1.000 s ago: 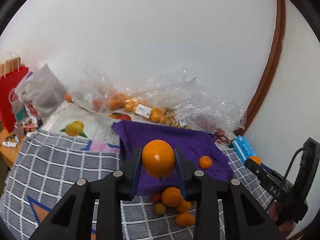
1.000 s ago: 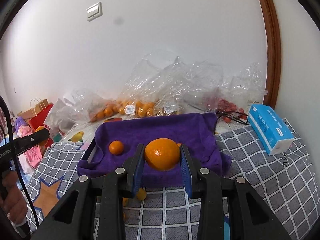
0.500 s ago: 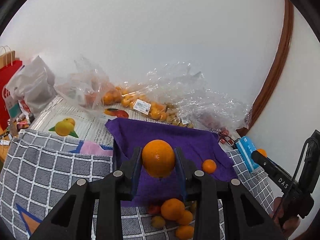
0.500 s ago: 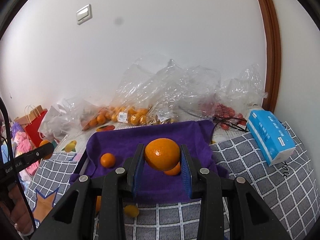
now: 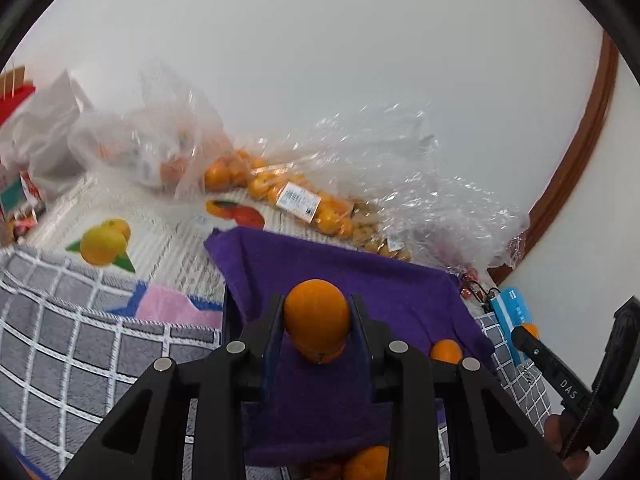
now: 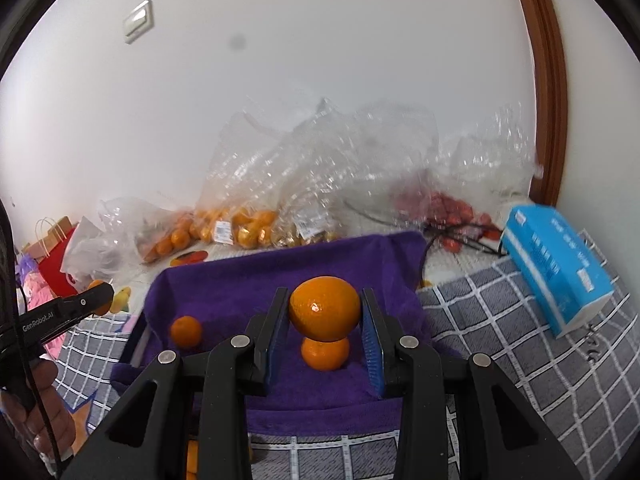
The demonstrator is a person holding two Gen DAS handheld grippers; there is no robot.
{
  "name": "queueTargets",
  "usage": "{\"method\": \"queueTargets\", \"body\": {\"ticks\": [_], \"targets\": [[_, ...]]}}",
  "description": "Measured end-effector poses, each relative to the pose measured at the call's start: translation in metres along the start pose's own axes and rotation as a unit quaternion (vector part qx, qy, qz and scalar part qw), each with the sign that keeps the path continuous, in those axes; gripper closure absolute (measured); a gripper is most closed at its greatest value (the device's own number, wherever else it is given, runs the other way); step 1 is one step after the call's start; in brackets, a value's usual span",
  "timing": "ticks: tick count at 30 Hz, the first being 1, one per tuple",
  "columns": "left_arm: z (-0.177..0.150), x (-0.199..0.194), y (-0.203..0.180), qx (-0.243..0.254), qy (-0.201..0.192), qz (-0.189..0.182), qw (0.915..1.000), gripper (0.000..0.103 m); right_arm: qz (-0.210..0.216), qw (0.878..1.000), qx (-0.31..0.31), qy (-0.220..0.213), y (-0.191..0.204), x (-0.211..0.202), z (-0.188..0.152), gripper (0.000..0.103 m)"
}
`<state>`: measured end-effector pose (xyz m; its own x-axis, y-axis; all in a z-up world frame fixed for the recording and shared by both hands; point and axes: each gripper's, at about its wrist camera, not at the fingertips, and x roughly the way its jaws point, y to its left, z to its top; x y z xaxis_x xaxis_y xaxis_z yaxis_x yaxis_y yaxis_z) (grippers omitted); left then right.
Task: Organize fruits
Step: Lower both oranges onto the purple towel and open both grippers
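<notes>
Each gripper carries one orange. Left gripper (image 5: 318, 322) is clamped on a large orange (image 5: 317, 318), held above the purple towel (image 5: 360, 292). Right gripper (image 6: 325, 320) is likewise closed around its own orange (image 6: 325, 307), pads pressed to both sides, over the same towel.

Progress looks early-to-mid. Two small oranges already sit on the towel: one directly under the right gripper's load (image 6: 325, 354), one toward the towel's left side (image 6: 186, 331). Both carried fruits are not yet set down. At least one loose orange (image 5: 368, 462) lies on the checked cloth (image 5: 60, 360) at the towel's near edge, partly hidden by the gripper body, so more remains to collect. Bagged oranges (image 6: 240, 230) at the wall are untouched; can't tell if they count.

Clearance: the towel seems to line a dark tray, rim visible on the left (image 6: 136, 340). Open room at towel centre and back. The right drop point is crowded by the orange beneath it, so offset sideways. Blue tissue box (image 6: 560, 272) lies well apart on the right. The two grippers are near each other, so watch for a clash.
</notes>
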<state>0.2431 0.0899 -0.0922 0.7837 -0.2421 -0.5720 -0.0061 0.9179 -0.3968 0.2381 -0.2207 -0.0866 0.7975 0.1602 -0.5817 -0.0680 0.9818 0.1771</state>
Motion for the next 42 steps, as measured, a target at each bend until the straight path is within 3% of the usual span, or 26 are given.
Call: {"method": "queueTargets", "body": {"ticks": [14,16,26,42], "targets": [[-0.015,0.031,0.017,-0.025,0.033,0.007,0.9991,0.073,-0.011,0.999,0.010,0.042,-0.024,0.033,-0.014,0.069],[-0.017,0.034,0.016,-0.024,0.041,0.006,0.9989,0.073,0.002,0.998,0.025,0.054,-0.030,0.038,-0.016,0.069],[-0.027,0.048,0.013,-0.023,0.059,0.032,0.9975,0.073,0.004,0.995,0.039,0.094,-0.034,0.061,-0.028,0.069],[-0.029,0.050,0.010,-0.006,0.052,0.059,0.9969,0.073,0.008,0.997,0.024,0.072,-0.024,0.052,-0.031,0.068]]}}
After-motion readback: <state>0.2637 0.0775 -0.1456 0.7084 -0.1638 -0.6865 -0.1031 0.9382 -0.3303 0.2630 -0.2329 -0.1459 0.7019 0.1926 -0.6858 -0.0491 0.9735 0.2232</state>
